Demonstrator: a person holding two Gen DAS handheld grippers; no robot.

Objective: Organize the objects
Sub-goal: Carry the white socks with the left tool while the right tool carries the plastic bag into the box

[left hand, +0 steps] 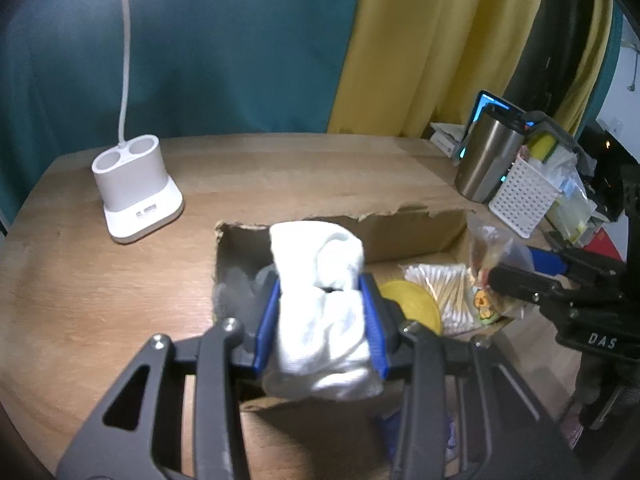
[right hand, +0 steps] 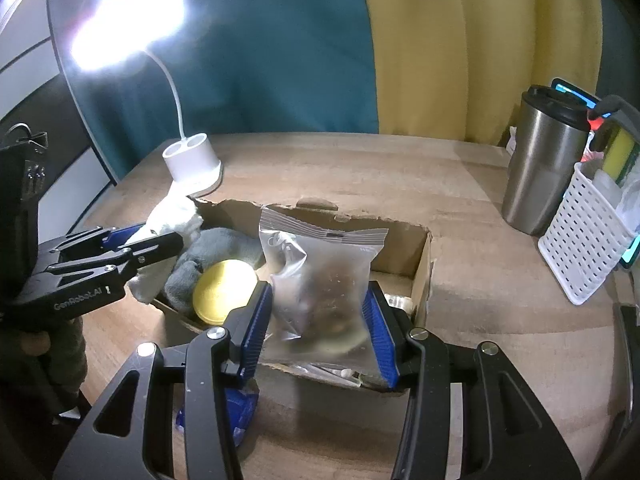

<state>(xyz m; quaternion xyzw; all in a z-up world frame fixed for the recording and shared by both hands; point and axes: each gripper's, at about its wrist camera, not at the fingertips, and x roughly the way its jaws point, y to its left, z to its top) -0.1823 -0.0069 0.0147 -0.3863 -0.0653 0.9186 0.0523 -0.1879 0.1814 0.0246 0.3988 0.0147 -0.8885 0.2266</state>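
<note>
An open cardboard box [left hand: 412, 236] [right hand: 420, 256] sits on the wooden table. My left gripper [left hand: 322, 316] is shut on a folded white cloth [left hand: 320, 304], held above the box's left end; the same cloth [right hand: 168, 216] shows in the right wrist view. My right gripper [right hand: 318, 320] is shut on a clear zip bag [right hand: 320, 276] with brownish contents, over the box's right half; that bag [left hand: 488, 252] appears in the left wrist view too. Inside the box lie a grey cloth [right hand: 216, 252], a yellow round lid [right hand: 222, 292] and a pack of cotton swabs [left hand: 444, 292].
A white desk lamp stands at the back left, its base [left hand: 136, 192] [right hand: 192, 162] on the table. At the right are a steel tumbler [left hand: 488, 156] [right hand: 540, 168], a white perforated basket [left hand: 524, 196] [right hand: 584, 240] and a phone [left hand: 492, 104]. A blue packet [right hand: 236, 412] lies before the box.
</note>
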